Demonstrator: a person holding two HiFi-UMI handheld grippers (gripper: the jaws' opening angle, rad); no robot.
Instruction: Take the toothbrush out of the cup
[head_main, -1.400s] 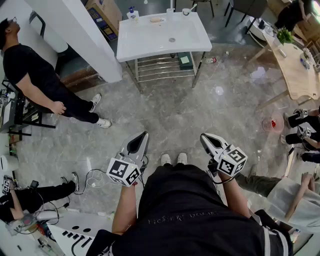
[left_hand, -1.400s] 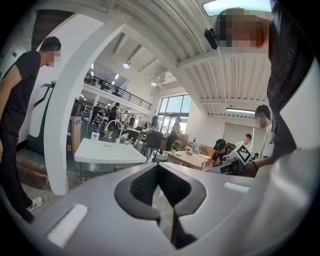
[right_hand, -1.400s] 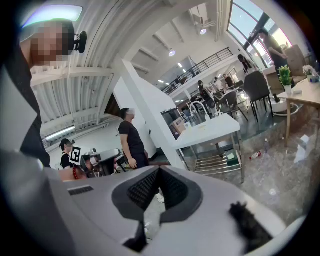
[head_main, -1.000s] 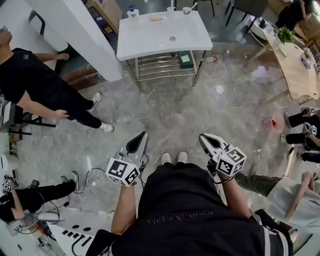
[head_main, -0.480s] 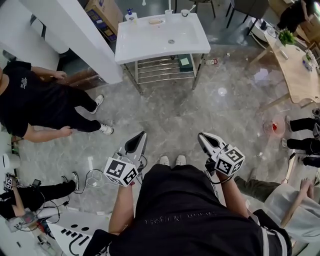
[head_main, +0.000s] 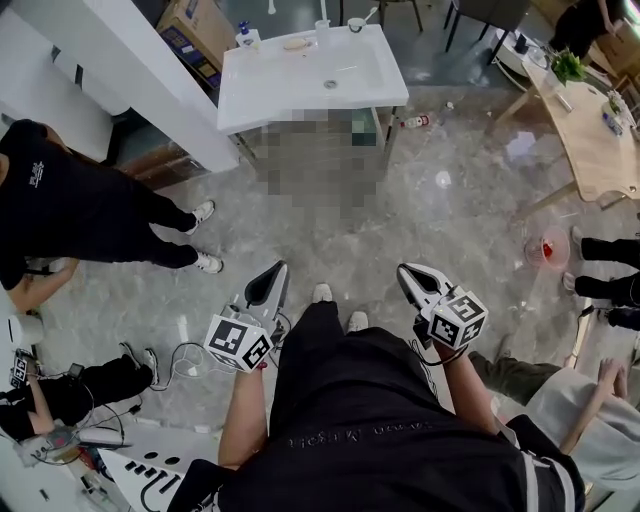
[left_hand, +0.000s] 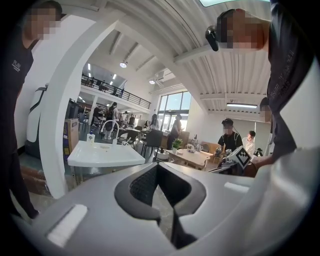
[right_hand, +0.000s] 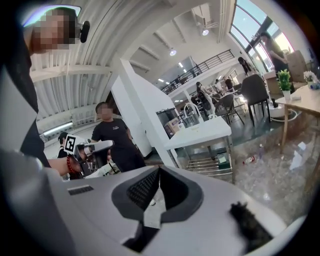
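Observation:
A white cup (head_main: 356, 23) with a toothbrush (head_main: 371, 14) sticking out of it stands at the far right corner of the white sink stand (head_main: 300, 85), far ahead of me across the floor. My left gripper (head_main: 270, 276) and right gripper (head_main: 408, 275) are held low in front of my body, pointing toward the stand. Both are shut with nothing between the jaws. In the left gripper view the sink stand (left_hand: 102, 154) lies ahead on the left. In the right gripper view the sink stand (right_hand: 200, 134) is ahead; the cup is too small to make out there.
A person in black (head_main: 70, 210) stands at the left near a white pillar (head_main: 130, 70). A wooden table (head_main: 590, 120) and seated people are at the right. A bottle (head_main: 418, 121) and cables (head_main: 190, 350) lie on the grey floor.
I have stepped a little toward the sink stand, which has shifted left in the head view. The person at the left has walked further left. Both grippers keep their pose.

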